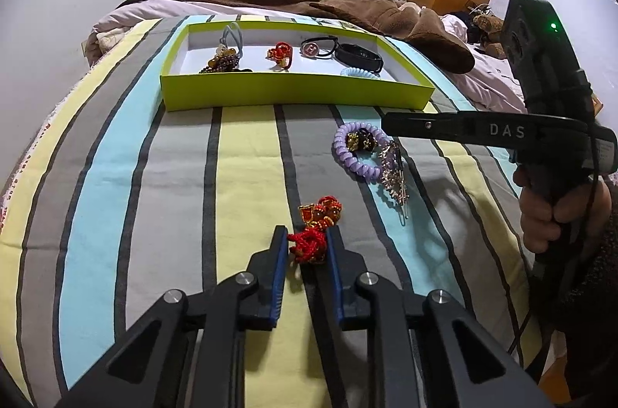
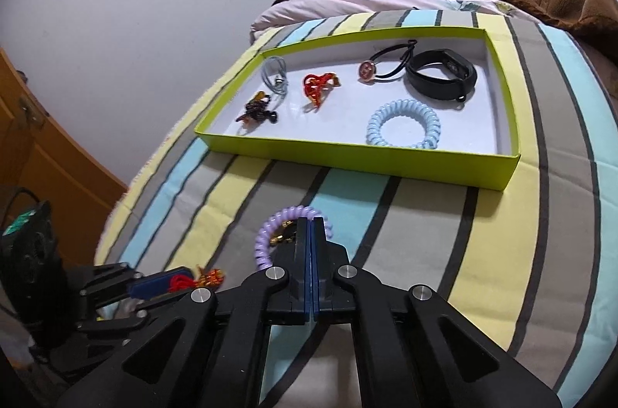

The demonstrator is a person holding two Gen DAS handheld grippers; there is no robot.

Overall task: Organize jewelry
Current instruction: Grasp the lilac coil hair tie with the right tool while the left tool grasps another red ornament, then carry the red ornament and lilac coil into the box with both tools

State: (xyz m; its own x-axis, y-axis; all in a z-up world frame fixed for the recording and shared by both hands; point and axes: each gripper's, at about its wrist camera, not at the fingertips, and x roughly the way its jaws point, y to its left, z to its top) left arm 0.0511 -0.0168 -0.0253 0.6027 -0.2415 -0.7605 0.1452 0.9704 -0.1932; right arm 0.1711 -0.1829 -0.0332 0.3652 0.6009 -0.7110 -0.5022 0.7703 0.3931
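A lime-green tray (image 1: 293, 91) (image 2: 359, 158) lies on the striped bedspread and holds several pieces: a blue coil tie (image 2: 403, 124), a black band (image 2: 442, 77), a red knot (image 2: 318, 85). My left gripper (image 1: 307, 240) is shut on a red braided bracelet with gold charms (image 1: 314, 228), still resting on the bedspread; it also shows in the right wrist view (image 2: 193, 280). My right gripper (image 2: 312, 226) is shut and empty, hovering over a purple coil tie (image 2: 270, 234) (image 1: 357, 158). A rhinestone hair clip (image 1: 394, 176) lies beside the tie.
A brown blanket (image 1: 347, 2) is heaped behind the tray. The bed's left edge (image 1: 46, 122) drops off near the wall. A wooden door (image 2: 38, 153) stands to the left of the bed.
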